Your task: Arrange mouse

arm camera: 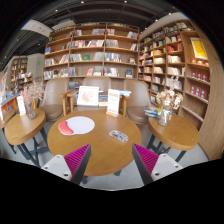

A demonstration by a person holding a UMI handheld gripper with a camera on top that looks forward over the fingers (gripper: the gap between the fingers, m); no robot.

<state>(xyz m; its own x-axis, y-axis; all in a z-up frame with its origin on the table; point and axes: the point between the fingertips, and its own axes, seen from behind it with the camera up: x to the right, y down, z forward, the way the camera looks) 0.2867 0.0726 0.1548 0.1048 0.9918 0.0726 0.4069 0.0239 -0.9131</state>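
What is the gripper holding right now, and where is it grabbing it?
Nothing. The gripper is open, with only empty space between its pink-padded fingers. The mouse lies on the round wooden table, ahead of the fingers and untouched.

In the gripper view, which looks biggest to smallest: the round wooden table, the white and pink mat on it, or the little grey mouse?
1. Round wooden table
2. White and pink mat
3. Mouse, smallest

The gripper hangs open above the table's near edge.
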